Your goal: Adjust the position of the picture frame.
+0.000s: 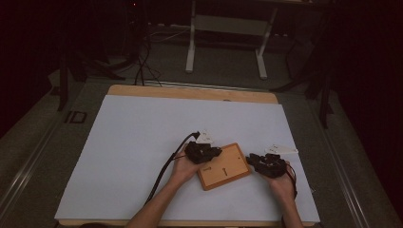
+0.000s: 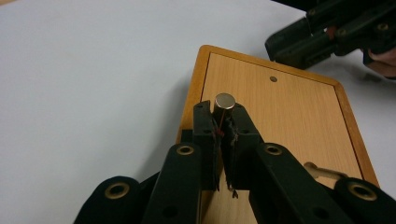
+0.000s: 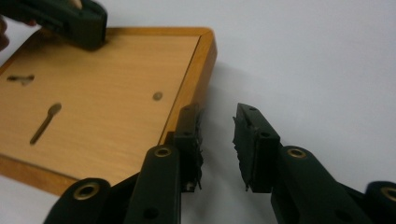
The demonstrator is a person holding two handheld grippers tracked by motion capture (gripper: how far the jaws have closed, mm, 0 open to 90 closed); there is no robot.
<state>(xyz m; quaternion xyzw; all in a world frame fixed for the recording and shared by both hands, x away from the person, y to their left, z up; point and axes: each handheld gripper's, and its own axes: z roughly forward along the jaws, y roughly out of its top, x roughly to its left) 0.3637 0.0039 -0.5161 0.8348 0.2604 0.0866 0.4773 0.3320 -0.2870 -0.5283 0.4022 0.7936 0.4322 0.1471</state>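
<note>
A flat wooden board (image 1: 224,166) with a raised rim lies on the white table cover, between my two grippers. In the left gripper view, my left gripper (image 2: 221,116) is shut on a short metal peg (image 2: 224,103) that stands upright over the board (image 2: 289,116) near its left rim. A small round hole (image 2: 273,79) shows farther along the board. My right gripper (image 3: 217,123) is open just off the board's right edge (image 3: 196,70), with bare cover between its fingers. A keyhole slot (image 3: 45,121) and a small hole (image 3: 158,95) mark the board's face.
The white cover (image 1: 142,137) spreads over a wooden table (image 1: 190,91). A black cable (image 1: 166,166) trails from the left gripper toward the front edge. Two white tags (image 1: 283,149) lie behind the grippers. A white-legged desk frame (image 1: 228,28) stands on the floor beyond.
</note>
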